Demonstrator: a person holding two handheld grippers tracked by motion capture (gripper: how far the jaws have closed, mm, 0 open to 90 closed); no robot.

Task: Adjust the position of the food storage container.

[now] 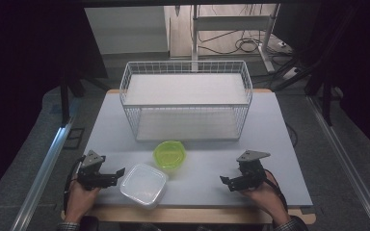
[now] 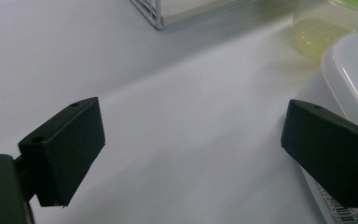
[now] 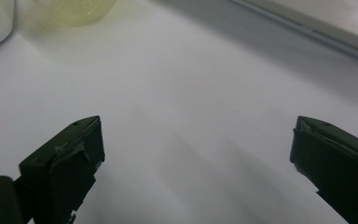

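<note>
A white wire basket (image 1: 186,98) stands at the back middle of the white table (image 1: 270,130). In front of it sits a round container with a green lid (image 1: 169,154), and beside that a clear square lidded container (image 1: 143,184). My left gripper (image 1: 119,174) rests near the front left, open, its jaws pointing at the clear container (image 2: 354,74) without touching it. My right gripper (image 1: 224,182) rests at the front right, open, with bare table between its jaws. The round green-lidded container (image 3: 77,10) lies far ahead of it.
The basket's corner (image 2: 156,14) shows ahead in the left gripper view. A wooden table edge (image 1: 192,214) runs along the front. Beyond the table are floor rails (image 1: 43,168), a white stand (image 1: 195,29) and cables.
</note>
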